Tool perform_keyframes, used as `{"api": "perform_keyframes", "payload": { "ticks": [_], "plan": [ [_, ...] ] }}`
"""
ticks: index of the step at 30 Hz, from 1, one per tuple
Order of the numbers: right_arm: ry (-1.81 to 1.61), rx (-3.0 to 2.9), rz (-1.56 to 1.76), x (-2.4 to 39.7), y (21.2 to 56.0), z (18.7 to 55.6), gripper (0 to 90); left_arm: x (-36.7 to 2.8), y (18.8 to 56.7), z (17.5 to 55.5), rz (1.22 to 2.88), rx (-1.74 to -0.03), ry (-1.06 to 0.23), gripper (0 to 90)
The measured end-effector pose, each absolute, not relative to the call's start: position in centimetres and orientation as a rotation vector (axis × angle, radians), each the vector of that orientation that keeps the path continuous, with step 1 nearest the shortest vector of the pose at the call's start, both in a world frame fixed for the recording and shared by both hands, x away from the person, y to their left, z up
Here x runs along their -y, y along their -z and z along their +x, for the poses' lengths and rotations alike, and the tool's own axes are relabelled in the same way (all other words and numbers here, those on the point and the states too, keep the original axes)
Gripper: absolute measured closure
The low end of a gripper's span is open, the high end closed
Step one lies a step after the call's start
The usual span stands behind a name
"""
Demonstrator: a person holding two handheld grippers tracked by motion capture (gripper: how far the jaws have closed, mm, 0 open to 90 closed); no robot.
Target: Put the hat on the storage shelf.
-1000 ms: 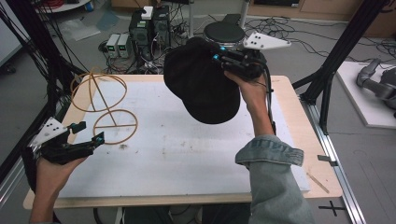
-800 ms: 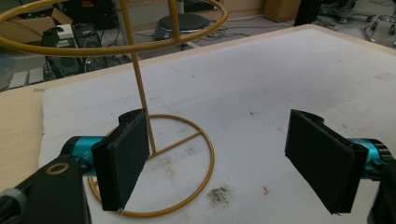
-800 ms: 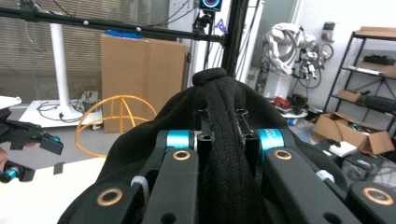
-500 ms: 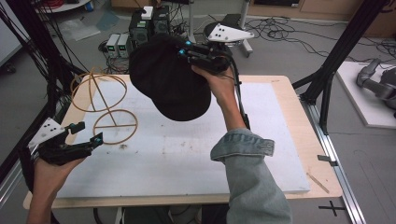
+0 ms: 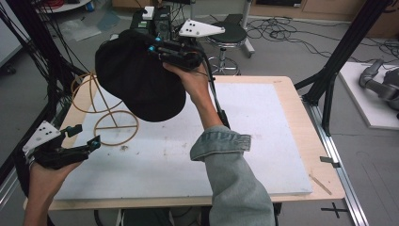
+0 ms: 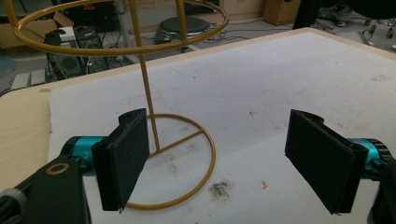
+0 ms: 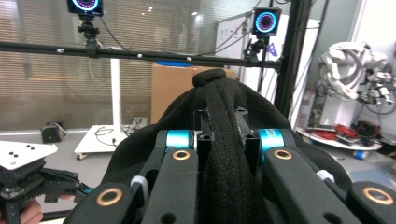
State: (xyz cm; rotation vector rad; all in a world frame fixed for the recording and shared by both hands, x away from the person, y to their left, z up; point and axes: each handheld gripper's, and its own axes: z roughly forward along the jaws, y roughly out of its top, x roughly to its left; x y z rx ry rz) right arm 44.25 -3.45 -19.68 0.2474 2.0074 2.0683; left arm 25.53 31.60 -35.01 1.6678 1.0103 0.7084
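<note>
Two grippers were in my hands. My right gripper (image 5: 155,47) was raised high in the upper middle of the high view, its fingers clenched on a fold of a black knit hat (image 5: 139,77). The hat hung from it in the air, above the far left part of the desk (image 5: 282,141), overlapping the top of the gold wire stand (image 5: 110,125) in that view. In the right gripper view the hat (image 7: 224,121) bulged up between the two black fingers (image 7: 203,140), a thick ridge of fabric pinched tight in the centre of the frame.

My left gripper (image 5: 82,136) sat low at the lower left of the high view, held in my hand (image 5: 47,174) just above the white mat. Its fingers (image 6: 123,156) were released and spread wide, nothing between them. In the left gripper view the stand (image 6: 149,93) stood upright on the mat just beyond them, its round base ring partly behind the left finger and its upper ring crossing the top of the frame.
</note>
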Motion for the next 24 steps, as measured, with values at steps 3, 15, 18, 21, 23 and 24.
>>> {"api": "perform_keyframes", "payload": {
  "ticks": [3, 15, 18, 21, 23, 24],
  "plan": [
    [-2.069, -2.026, 0.223, 2.0, 19.6, 44.2, 83.1, -31.7, 35.0, 25.4, 1.67, -1.009, -0.709, 22.1],
    [-2.053, -2.125, 0.217, -2.4, 20.7, 44.9, 82.3, -32.2, 35.1, 25.0, 1.666, -1.017, -0.709, 22.1],
    [-2.06, -2.137, 0.224, -2.9, 21.0, 45.2, 82.0, -32.3, 35.1, 24.9, 1.666, -1.019, -0.709, 22.0],
    [-2.089, -2.15, 0.251, -3.7, 21.4, 45.6, 81.9, -32.4, 35.0, 24.7, 1.665, -1.019, -0.712, 22.0],
    [-2.09, -2.164, 0.263, -4.2, 21.5, 45.8, 81.5, -32.5, 34.9, 24.6, 1.665, -1.019, -0.715, 22.1],
    [-2.094, -2.167, 0.264, -4.4, 21.6, 45.8, 81.1, -32.5, 34.9, 24.6, 1.665, -1.019, -0.715, 22.1]
  ]
}}
